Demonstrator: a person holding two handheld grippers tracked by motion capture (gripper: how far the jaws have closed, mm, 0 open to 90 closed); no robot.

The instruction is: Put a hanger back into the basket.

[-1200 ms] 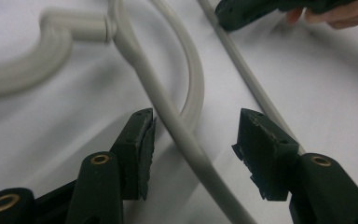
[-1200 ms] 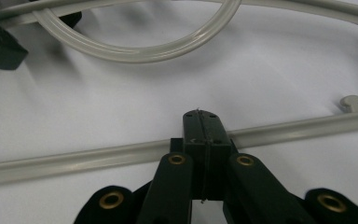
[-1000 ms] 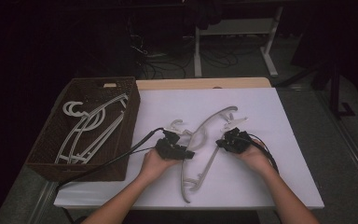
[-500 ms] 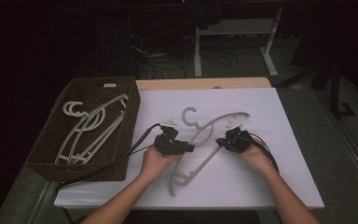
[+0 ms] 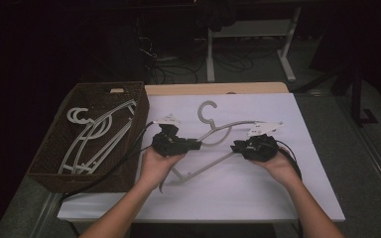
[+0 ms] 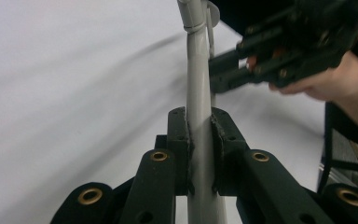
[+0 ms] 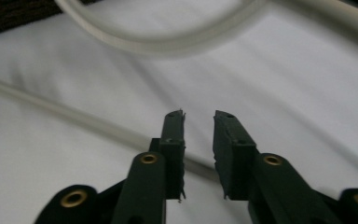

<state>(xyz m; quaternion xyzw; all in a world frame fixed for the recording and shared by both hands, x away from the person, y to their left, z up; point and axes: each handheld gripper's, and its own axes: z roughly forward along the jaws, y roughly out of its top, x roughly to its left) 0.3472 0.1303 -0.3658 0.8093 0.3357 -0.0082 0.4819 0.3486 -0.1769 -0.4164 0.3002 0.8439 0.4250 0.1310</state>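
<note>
Your left gripper [image 6: 199, 140] was clamped on the pale grey plastic coat hanger [image 5: 213, 130], the bar pinched between both pads, hanger lifted over the white table cover [image 5: 278, 193] between your hands. Your right gripper [image 7: 199, 122] had just been opening; its jaws stood apart with nothing between them, beside the hanger's bar. The dark wicker basket [image 5: 44, 163] at left held more hangers.

Hanger [image 6: 196, 93] cut off at top and bottom edges in the left tool view, pinched part hidden between the pads. In the right tool view, hanger's curved arm [image 7: 168, 42] blurred and cut by the top edge. Beside the hanger in the high view, basket [image 5: 54, 163] with more hangers [image 5: 92, 136], overlapping, count unclear. Beyond the desk [image 5: 258, 198], too dark to tell.
</note>
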